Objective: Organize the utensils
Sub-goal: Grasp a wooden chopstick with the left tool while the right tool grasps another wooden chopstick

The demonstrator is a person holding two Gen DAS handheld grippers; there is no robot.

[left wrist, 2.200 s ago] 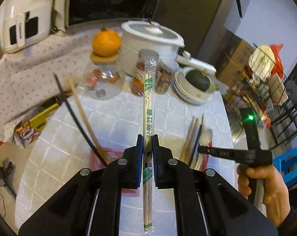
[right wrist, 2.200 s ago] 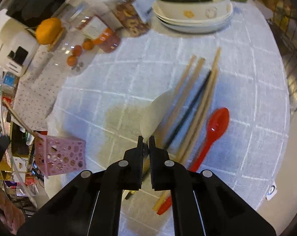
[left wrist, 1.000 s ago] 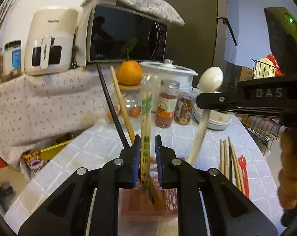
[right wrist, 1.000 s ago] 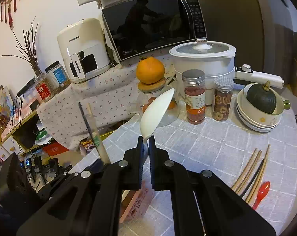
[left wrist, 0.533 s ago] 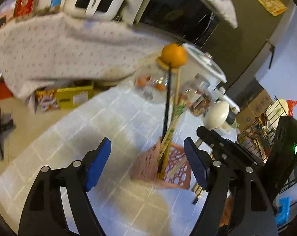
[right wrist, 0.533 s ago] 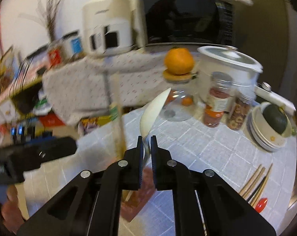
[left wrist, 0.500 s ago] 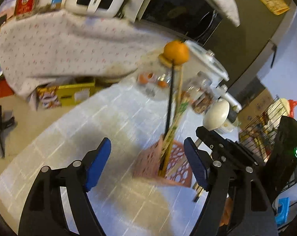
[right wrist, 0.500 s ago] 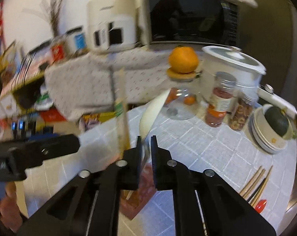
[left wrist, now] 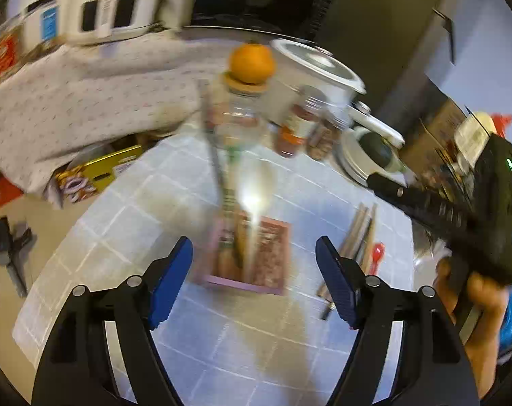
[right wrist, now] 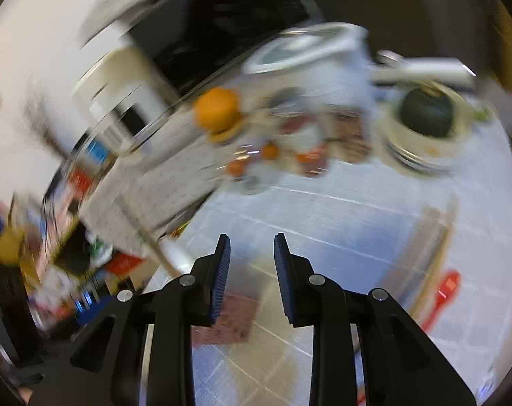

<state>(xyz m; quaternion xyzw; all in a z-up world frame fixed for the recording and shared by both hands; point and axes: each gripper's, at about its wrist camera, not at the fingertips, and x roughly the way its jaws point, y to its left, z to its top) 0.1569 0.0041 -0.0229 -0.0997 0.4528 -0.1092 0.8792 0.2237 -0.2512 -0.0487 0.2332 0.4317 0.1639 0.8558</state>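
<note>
A pink perforated holder [left wrist: 249, 257] stands on the tiled tablecloth and holds chopsticks [left wrist: 218, 176] and a white spoon [left wrist: 256, 196], blurred by motion. My left gripper [left wrist: 254, 280] is wide open and empty, just in front of the holder. My right gripper [right wrist: 249, 257] is open and empty above the holder [right wrist: 229, 318]; in the left wrist view it [left wrist: 459, 209] is held off to the right. Loose chopsticks [left wrist: 357, 233] and a red spoon [left wrist: 376, 253] lie on the table right of the holder.
At the back stand a glass jar with an orange [left wrist: 252, 64] on top, spice jars [left wrist: 296, 128], a white cooker [left wrist: 317, 67] and stacked bowls with a dark squash [left wrist: 374, 149]. A yellow box [left wrist: 97, 172] sits past the table's left edge.
My right gripper has opened and let go of the white spoon, which now stands in the holder. Both grippers have drawn back; my left stays open.
</note>
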